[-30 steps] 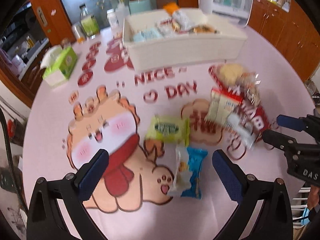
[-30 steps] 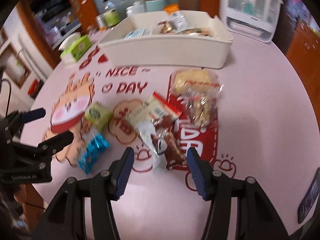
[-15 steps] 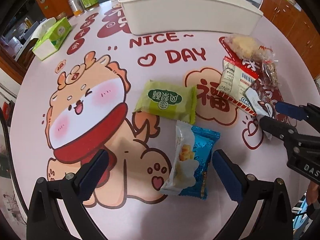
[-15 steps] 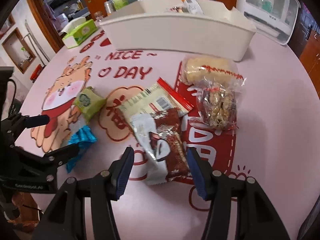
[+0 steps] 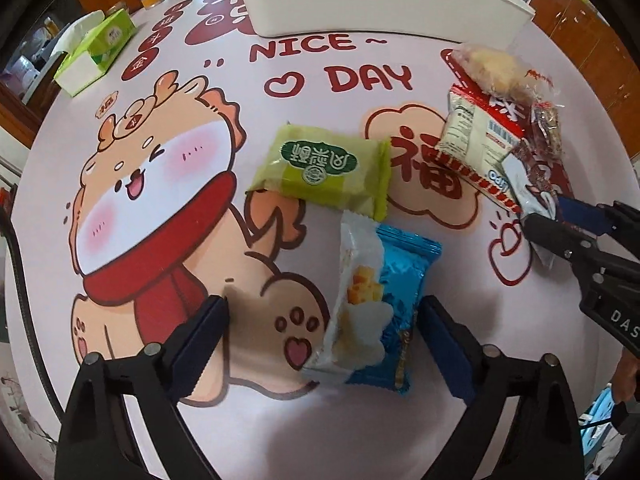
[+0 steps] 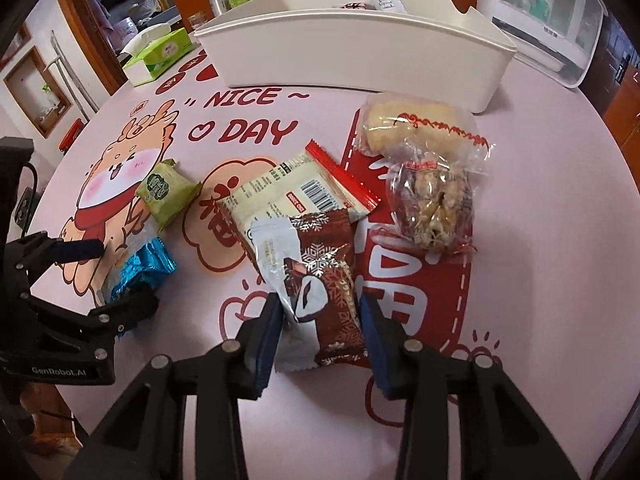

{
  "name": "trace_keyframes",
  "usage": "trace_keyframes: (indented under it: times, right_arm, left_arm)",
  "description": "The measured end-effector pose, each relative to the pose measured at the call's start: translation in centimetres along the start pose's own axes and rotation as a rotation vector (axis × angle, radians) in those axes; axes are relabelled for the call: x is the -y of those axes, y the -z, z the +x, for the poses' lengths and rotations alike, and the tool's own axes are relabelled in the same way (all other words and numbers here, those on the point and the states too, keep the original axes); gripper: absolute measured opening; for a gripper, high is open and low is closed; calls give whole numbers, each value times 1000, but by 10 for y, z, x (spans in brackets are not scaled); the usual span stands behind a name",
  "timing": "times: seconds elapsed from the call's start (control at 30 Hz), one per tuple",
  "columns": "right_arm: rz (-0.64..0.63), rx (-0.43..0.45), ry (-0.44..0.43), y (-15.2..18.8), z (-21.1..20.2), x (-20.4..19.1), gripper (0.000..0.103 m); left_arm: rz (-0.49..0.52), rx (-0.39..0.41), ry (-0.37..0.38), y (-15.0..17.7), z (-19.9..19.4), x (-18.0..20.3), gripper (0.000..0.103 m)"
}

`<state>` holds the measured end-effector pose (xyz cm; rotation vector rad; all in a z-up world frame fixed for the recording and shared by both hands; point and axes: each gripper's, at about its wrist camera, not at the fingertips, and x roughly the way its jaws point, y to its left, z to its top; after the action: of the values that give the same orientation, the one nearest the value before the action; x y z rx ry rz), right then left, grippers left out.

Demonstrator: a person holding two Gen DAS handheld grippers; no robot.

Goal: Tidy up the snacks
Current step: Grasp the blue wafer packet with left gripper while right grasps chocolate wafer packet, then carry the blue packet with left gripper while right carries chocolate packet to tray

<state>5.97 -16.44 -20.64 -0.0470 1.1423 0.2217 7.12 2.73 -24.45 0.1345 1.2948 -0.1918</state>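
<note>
Brown foil with a white end, the chocolate wafer packet (image 6: 316, 280) lies flat on the bench (image 6: 540, 280) with its near half between the spread fingers of the right tongs (image 6: 320, 328), long axis running away from them toward the white bin (image 6: 352, 56) at the far side. Neither pad seems to press it yet. It overlaps the cream packet (image 6: 296, 196), so a lift may drag that along. The left tongs (image 5: 320, 344), also wide open, straddle the blue-and-white packet (image 5: 376, 304). Open room lies near and right.
</note>
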Motion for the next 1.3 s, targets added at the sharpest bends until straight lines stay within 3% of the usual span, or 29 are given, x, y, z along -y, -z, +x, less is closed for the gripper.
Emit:
trace_keyframes:
  times: [0.1, 0.23, 0.27, 0.53, 0.83, 1.03, 1.3]
  right_arm:
    - [2, -1, 1, 3, -2, -3, 39]
    - [11, -7, -28, 9, -5, -8, 38]
    - [12, -8, -33, 11, -5, -9, 38]
    - [17, -9, -71, 23, -16, -20, 37]
    - [32, 47, -106, 16, -42, -25, 36]
    - [41, 130, -128, -11, -71, -24, 36]
    - [43, 276, -116, -73, -121, -15, 36]
  left_arm:
    - [14, 11, 8, 2, -4, 4, 81]
    - [77, 37, 23, 5, -14, 20, 38]
    - [93, 40, 19, 6, -15, 25, 33]
    - [80, 42, 46, 7, -22, 29, 29]
    - [57, 126, 80, 3, -62, 22, 28]
    - [25, 220, 104, -27, -98, 14, 28]
    - [45, 384, 107, -81, -159, 13, 28]
